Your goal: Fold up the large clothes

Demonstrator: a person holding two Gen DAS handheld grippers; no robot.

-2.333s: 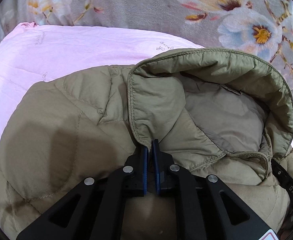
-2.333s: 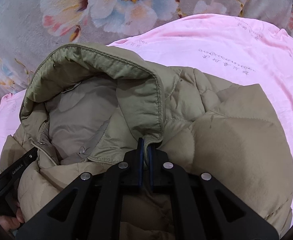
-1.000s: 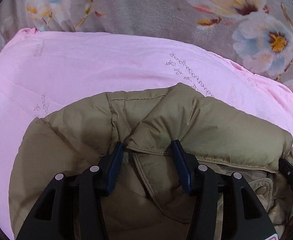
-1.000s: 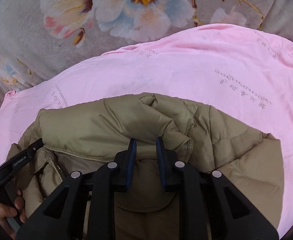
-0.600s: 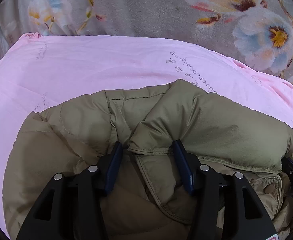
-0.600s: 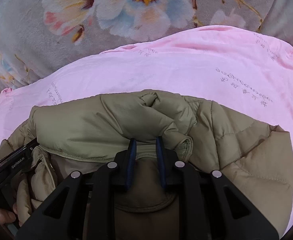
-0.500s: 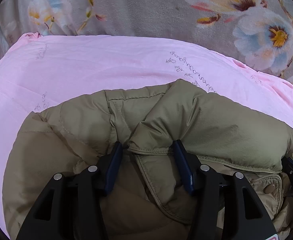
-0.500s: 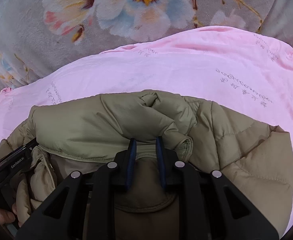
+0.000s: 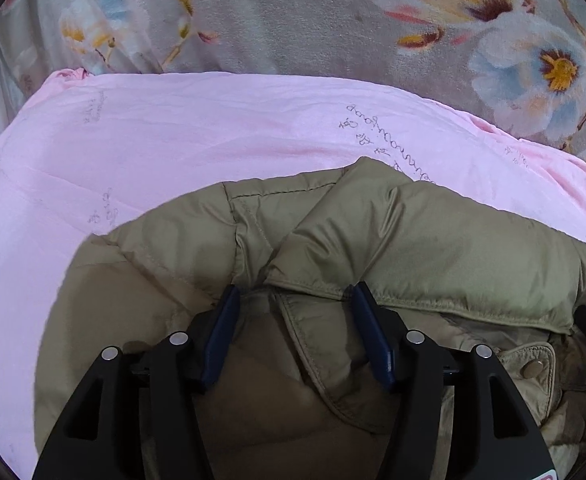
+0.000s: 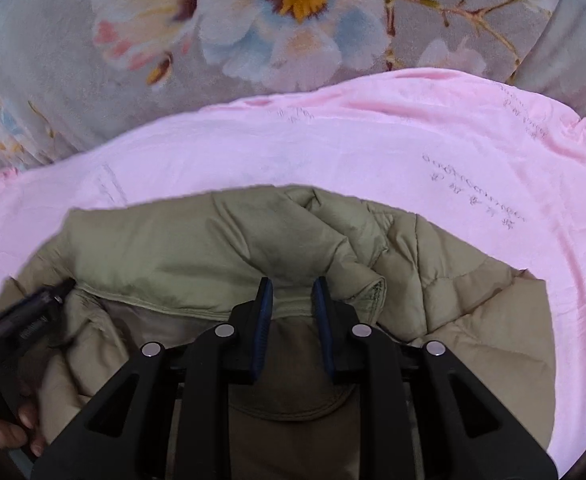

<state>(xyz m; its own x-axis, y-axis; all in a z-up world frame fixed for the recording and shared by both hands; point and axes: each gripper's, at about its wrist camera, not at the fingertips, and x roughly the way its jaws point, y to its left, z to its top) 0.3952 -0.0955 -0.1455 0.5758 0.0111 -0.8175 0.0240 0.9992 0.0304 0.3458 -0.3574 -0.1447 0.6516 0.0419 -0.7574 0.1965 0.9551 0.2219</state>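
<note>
Two grippers over olive puffer jacket (image 9: 433,240) w/ hood folded down, lying on pink sheet (image 9: 173,140) atop floral blanket (image 9: 293,12). Left gripper (image 9: 293,300): fingers wide apart, straddling hood edge. Right gripper (image 10: 292,286): fingers parted, narrower gap, at hood edge.

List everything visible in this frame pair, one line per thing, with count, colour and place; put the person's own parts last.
puffer jacket: one, olive-tan, lying on the pink sheet, hood folded down over its body.
snap button: one, metallic, on a jacket tab at lower right of the left view.
pink sheet: one, pink with faint script, spread under the jacket.
floral blanket: one, grey with pale flowers, beyond the sheet.
left gripper: black, blue pads, open, straddling the hood edge.
right gripper: black, blue pads, open at the hood edge.
hand: bare fingers, lower left of the right view.
</note>
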